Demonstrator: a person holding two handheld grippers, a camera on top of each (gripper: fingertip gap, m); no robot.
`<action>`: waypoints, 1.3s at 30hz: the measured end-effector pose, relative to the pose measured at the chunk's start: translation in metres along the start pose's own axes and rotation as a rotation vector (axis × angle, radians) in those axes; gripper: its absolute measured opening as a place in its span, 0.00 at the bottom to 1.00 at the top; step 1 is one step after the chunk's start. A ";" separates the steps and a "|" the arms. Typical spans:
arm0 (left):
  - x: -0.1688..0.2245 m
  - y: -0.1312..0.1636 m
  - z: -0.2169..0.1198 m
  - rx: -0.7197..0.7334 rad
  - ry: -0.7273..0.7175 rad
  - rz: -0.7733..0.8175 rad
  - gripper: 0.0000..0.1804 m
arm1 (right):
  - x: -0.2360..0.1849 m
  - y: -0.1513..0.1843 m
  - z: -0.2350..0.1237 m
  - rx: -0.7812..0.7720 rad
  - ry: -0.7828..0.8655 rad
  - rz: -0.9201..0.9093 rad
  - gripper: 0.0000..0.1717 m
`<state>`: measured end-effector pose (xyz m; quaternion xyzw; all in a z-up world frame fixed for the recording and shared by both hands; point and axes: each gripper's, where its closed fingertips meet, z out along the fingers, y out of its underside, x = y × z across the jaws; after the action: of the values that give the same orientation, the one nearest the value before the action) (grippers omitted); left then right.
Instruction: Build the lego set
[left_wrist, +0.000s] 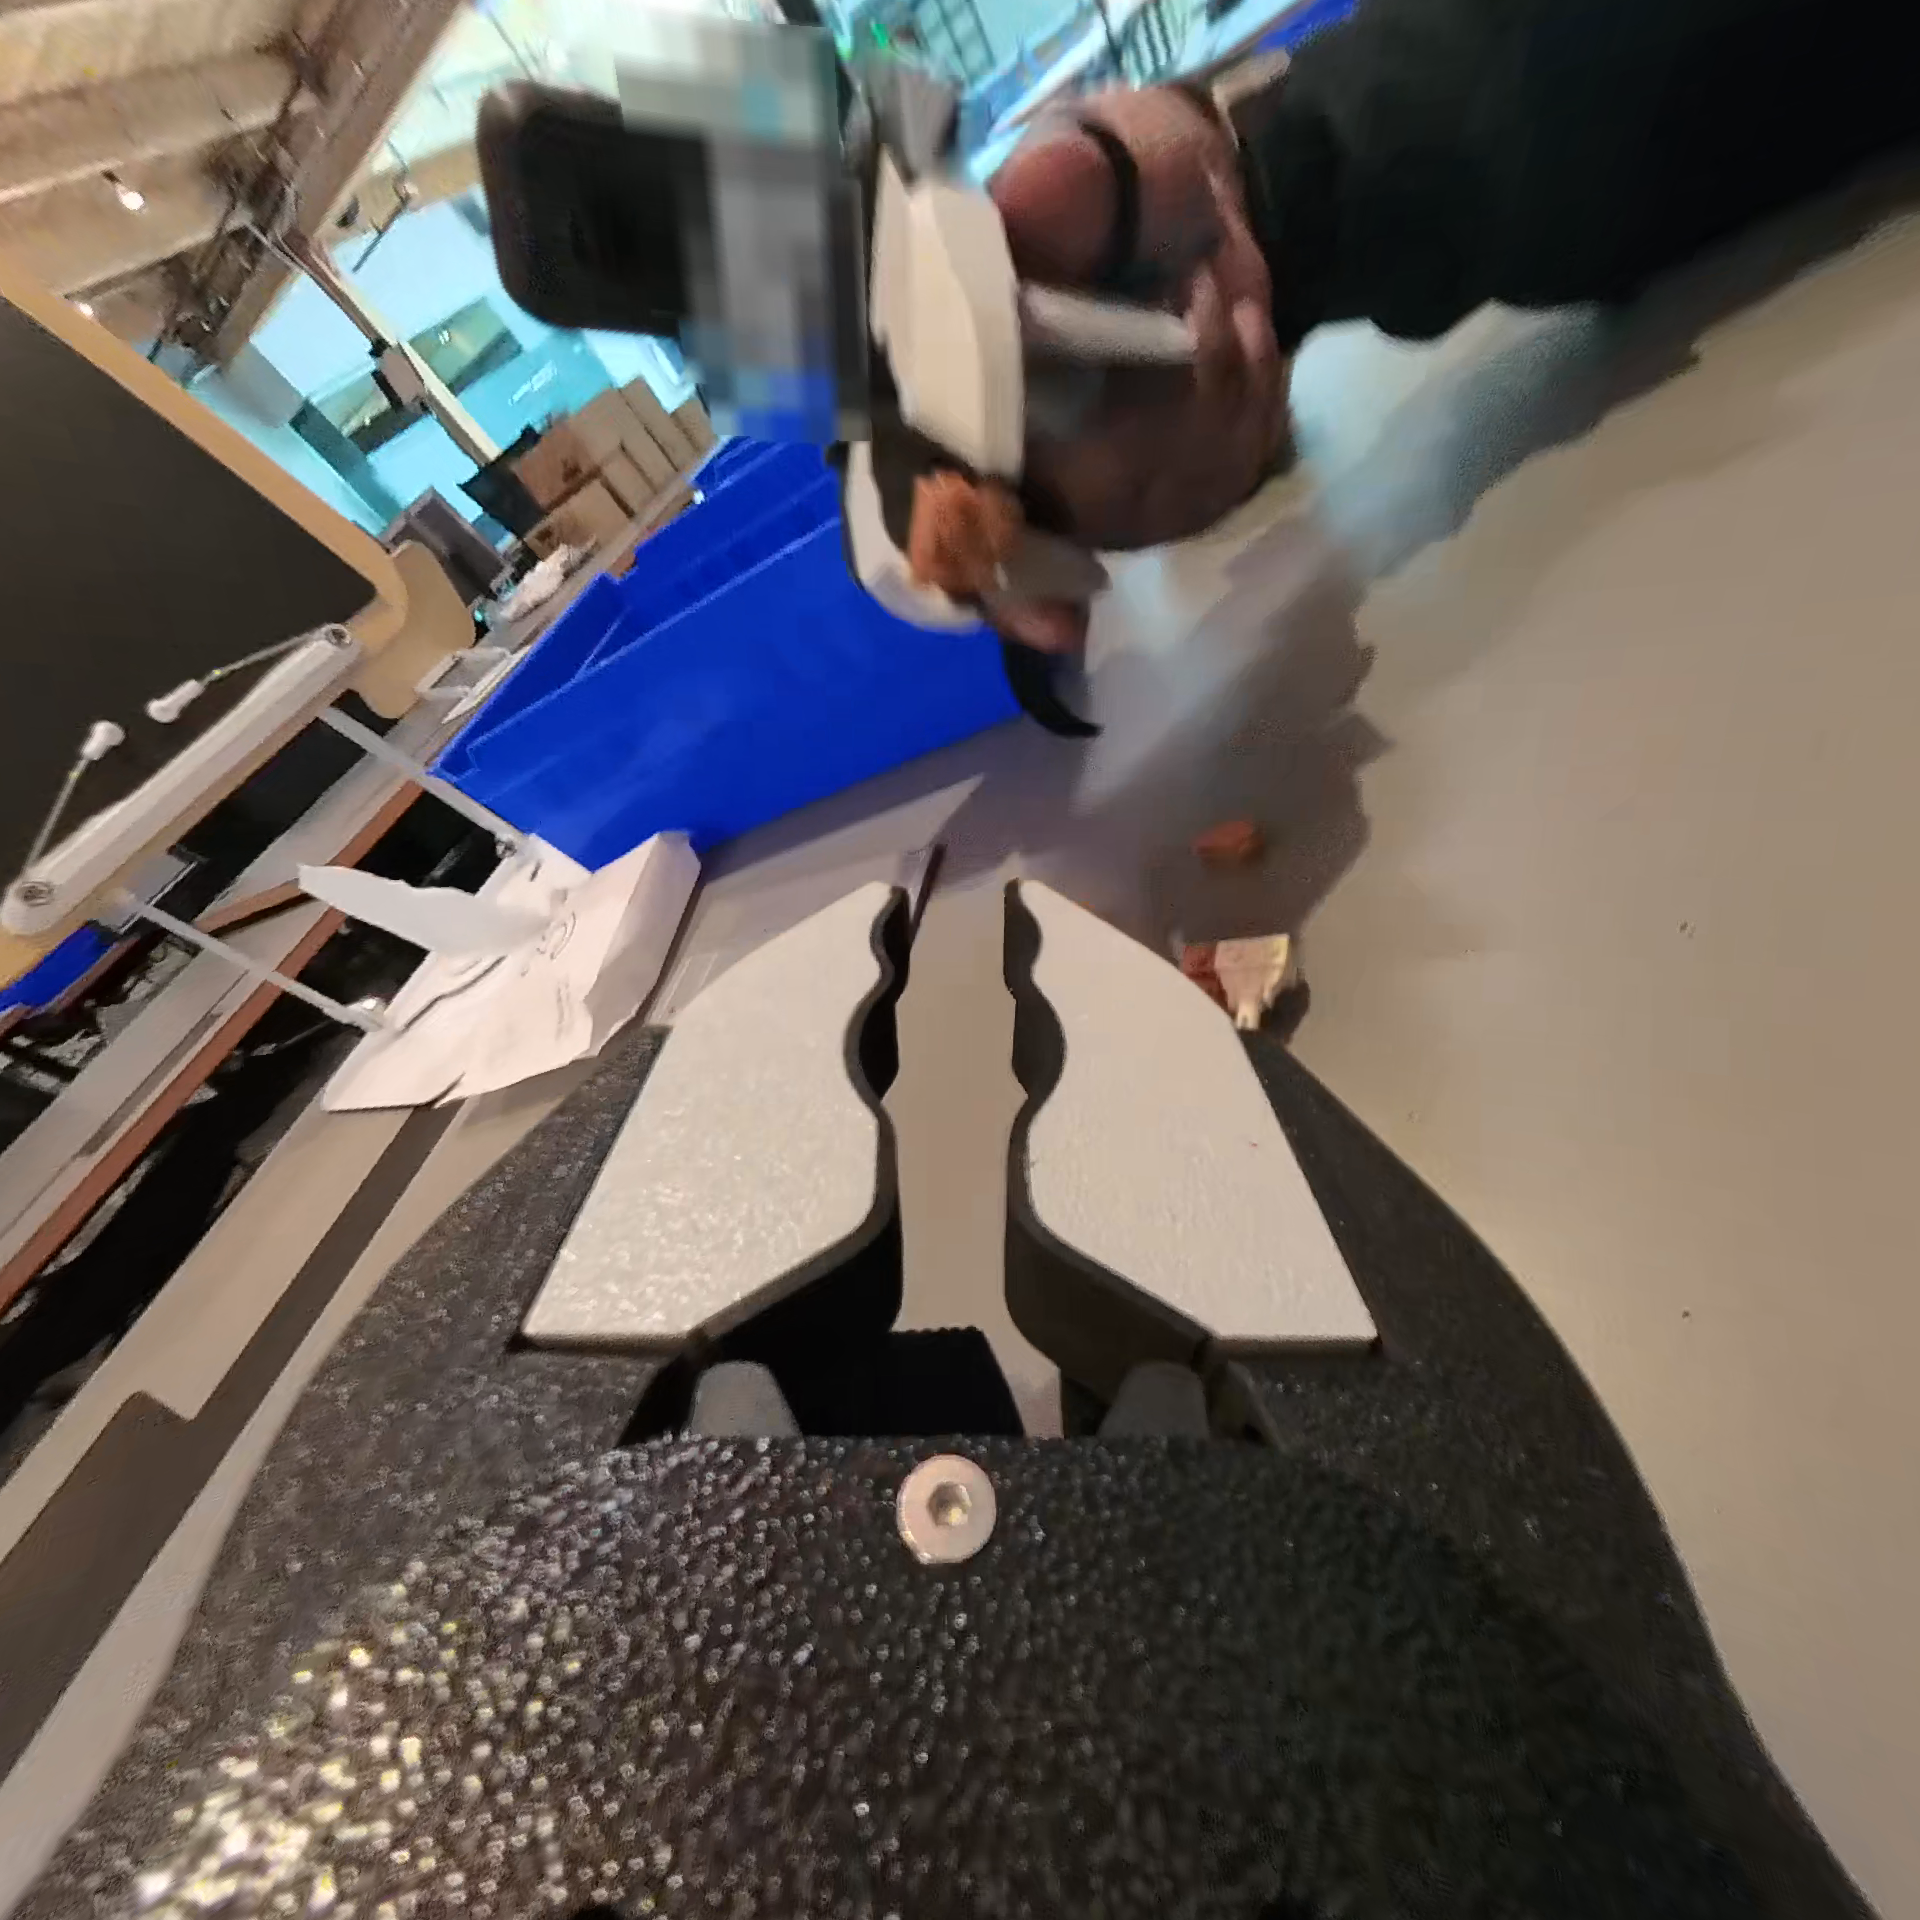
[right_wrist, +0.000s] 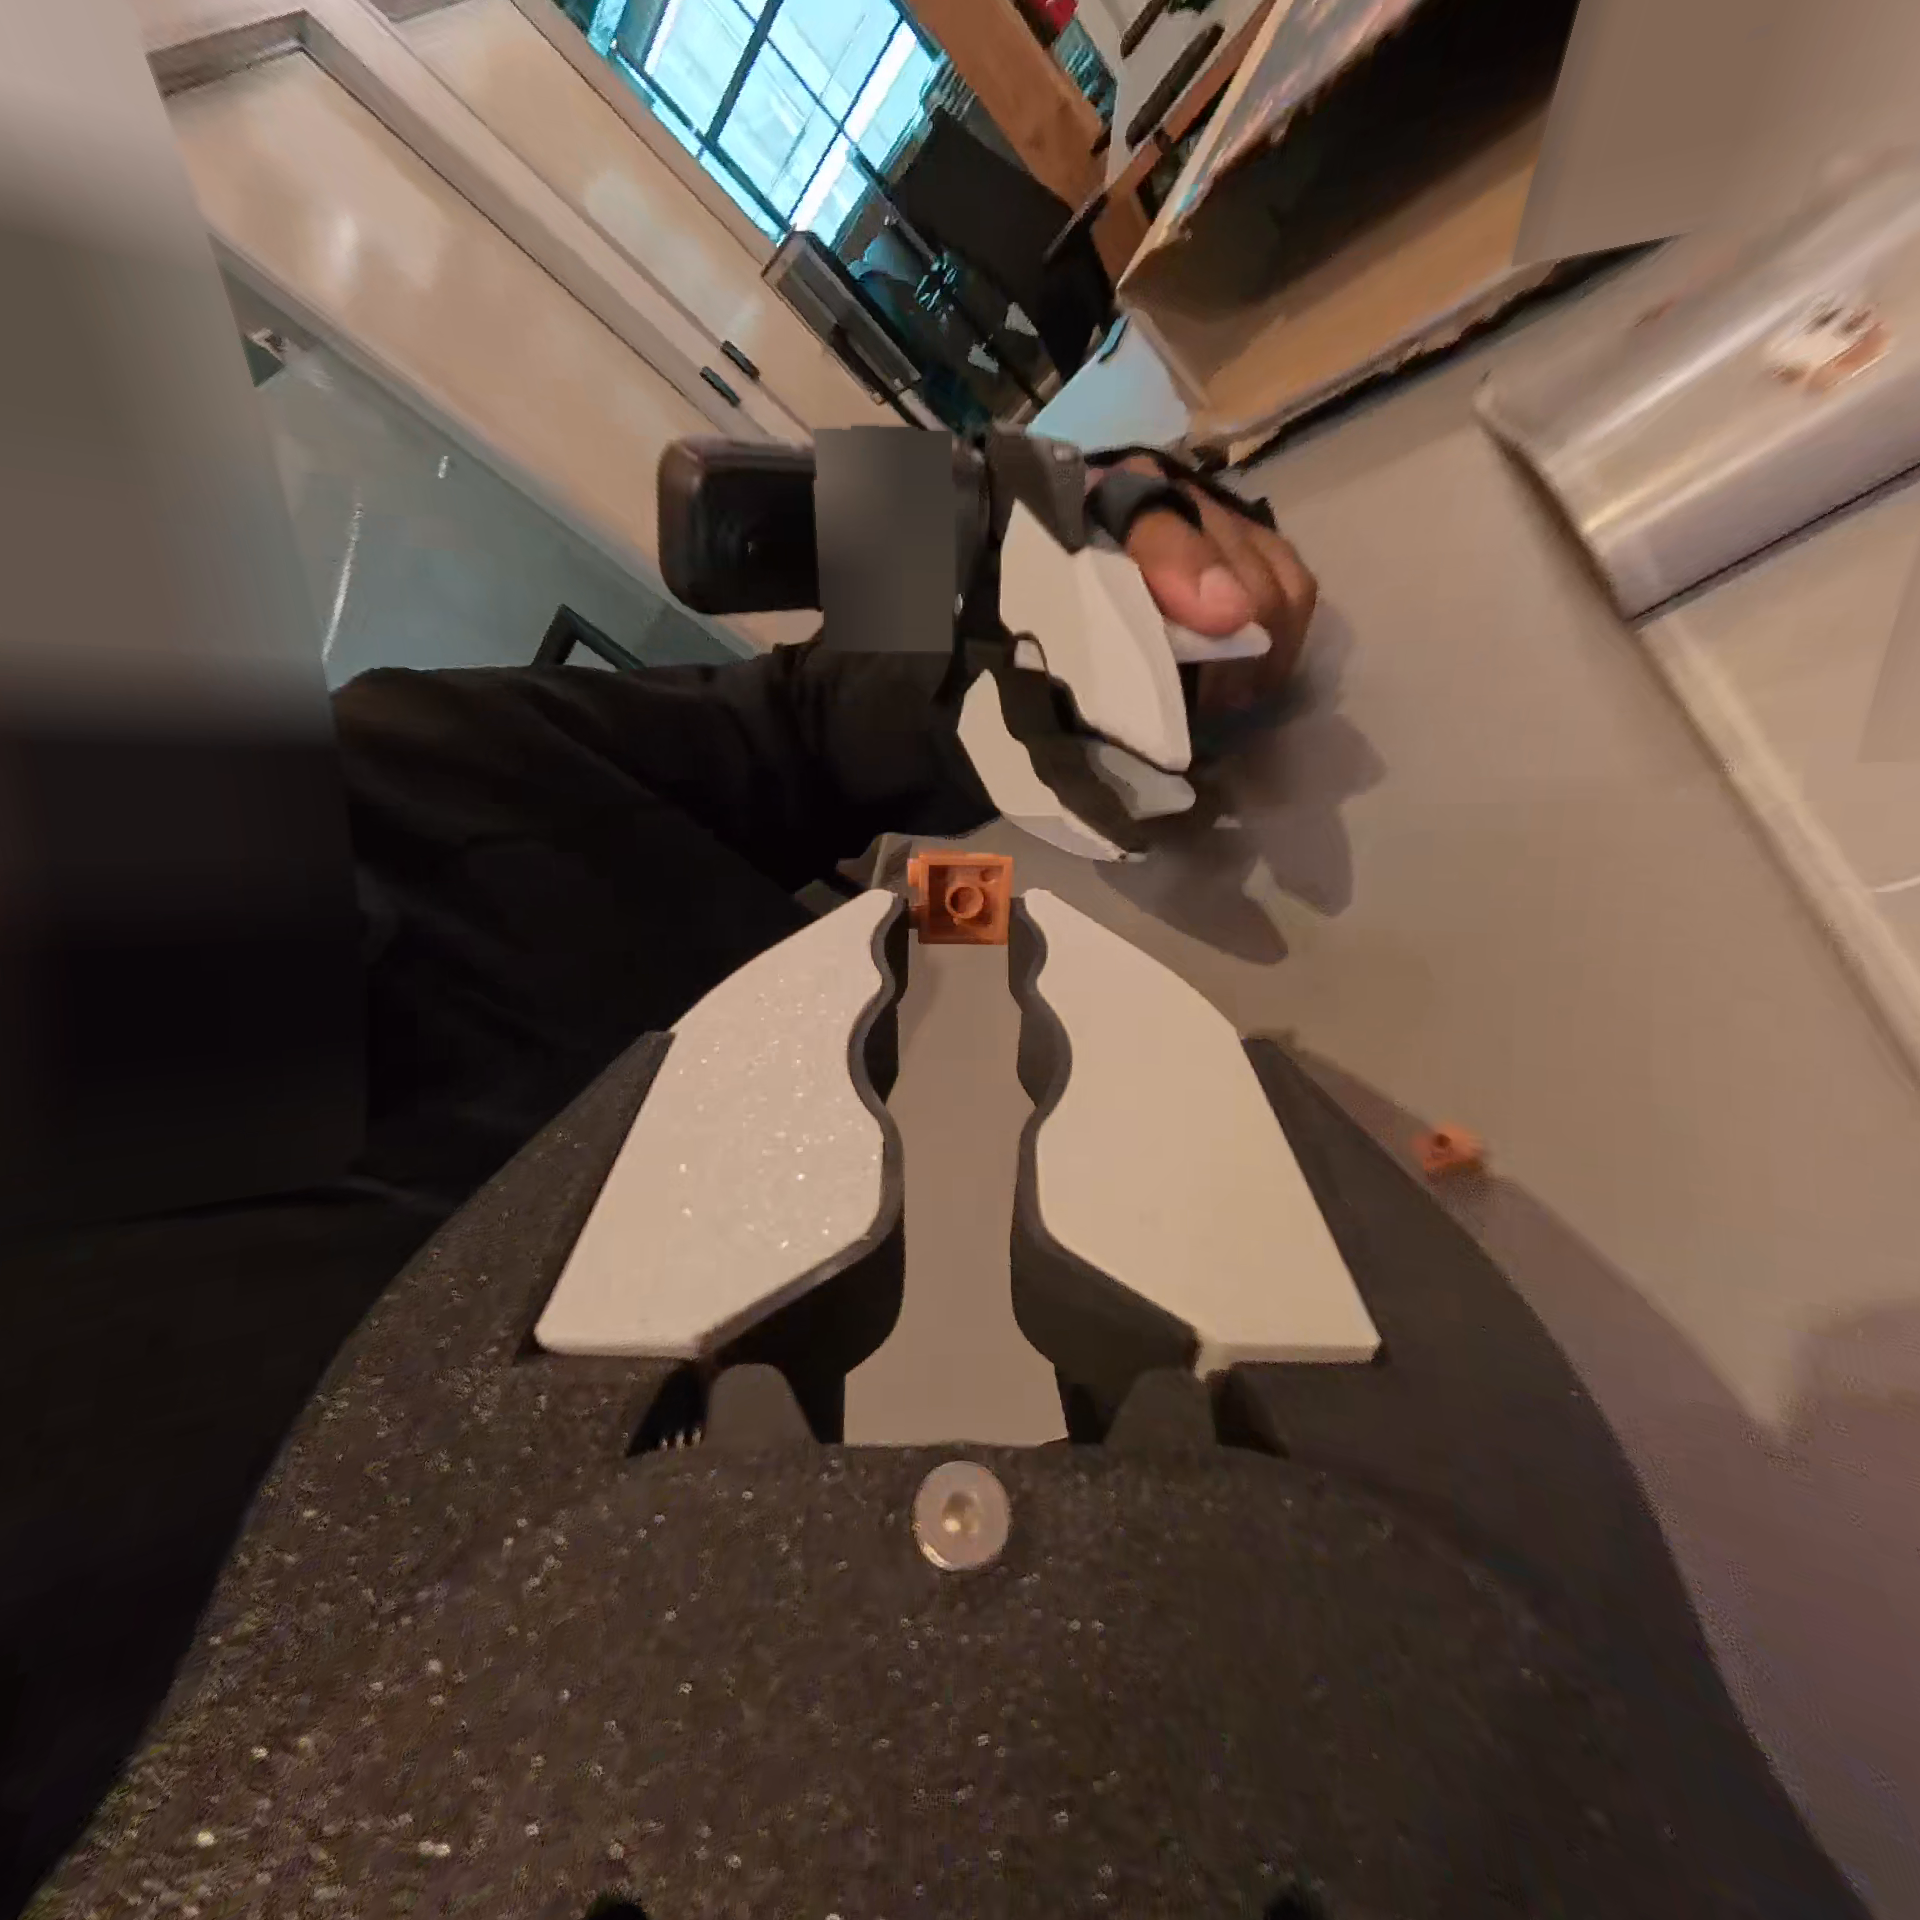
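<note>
While a pale grey, smooth, matt surface (left_wrist: 1558, 935) fills most of both wrist views, it is shown steeply tilted, with soft shadows cast across it. At its far edge in the left wrist view, glossy blue plastic bins (left_wrist: 727, 675) with straight walls are seen, and just beside them lie creased white paper sheets (left_wrist: 520, 977), folded into sharp points. In the right wrist view, a shiny brushed-metal tray (right_wrist: 1714, 447) with rounded corners and a brown cardboard box (right_wrist: 1299, 312) are set at the far side. The left gripper (left_wrist: 954, 904) is held above the surface; its pale grey, finely grained fingers (left_wrist: 769, 1091), with wavy dark inner edges, are spread a little apart, and only bare surface is seen between them. The right gripper (right_wrist: 956, 914), of the same build on a rough black pebbled body, is pinching a small orange brick (right_wrist: 958, 900) at its tips, both inner edges pressed against the brick's sides. The brick is square, hard plastic, with a round tube showing on the face turned to the camera. A second small orange piece (right_wrist: 1447, 1148) is left loose on the surface, well apart to the right. Near the left gripper a small crumpled white and red scrap (left_wrist: 1247, 966) is seen, too blurred to be identified.
</note>
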<state>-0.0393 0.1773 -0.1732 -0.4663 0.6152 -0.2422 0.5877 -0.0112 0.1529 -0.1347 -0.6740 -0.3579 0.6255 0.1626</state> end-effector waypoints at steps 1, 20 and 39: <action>0.000 -0.003 0.000 0.019 0.002 -0.007 0.10 | 0.000 0.004 0.008 -0.008 -0.014 0.013 0.10; 0.010 -0.018 0.003 0.101 -0.005 0.049 0.13 | 0.010 0.002 0.037 0.102 -0.136 0.129 0.10; 0.015 -0.017 0.001 0.082 0.042 0.040 0.09 | 0.015 0.010 0.040 0.054 -0.079 0.084 0.16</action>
<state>-0.0319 0.1566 -0.1660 -0.4245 0.6260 -0.2652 0.5981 -0.0477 0.1472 -0.1590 -0.6584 -0.3184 0.6675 0.1400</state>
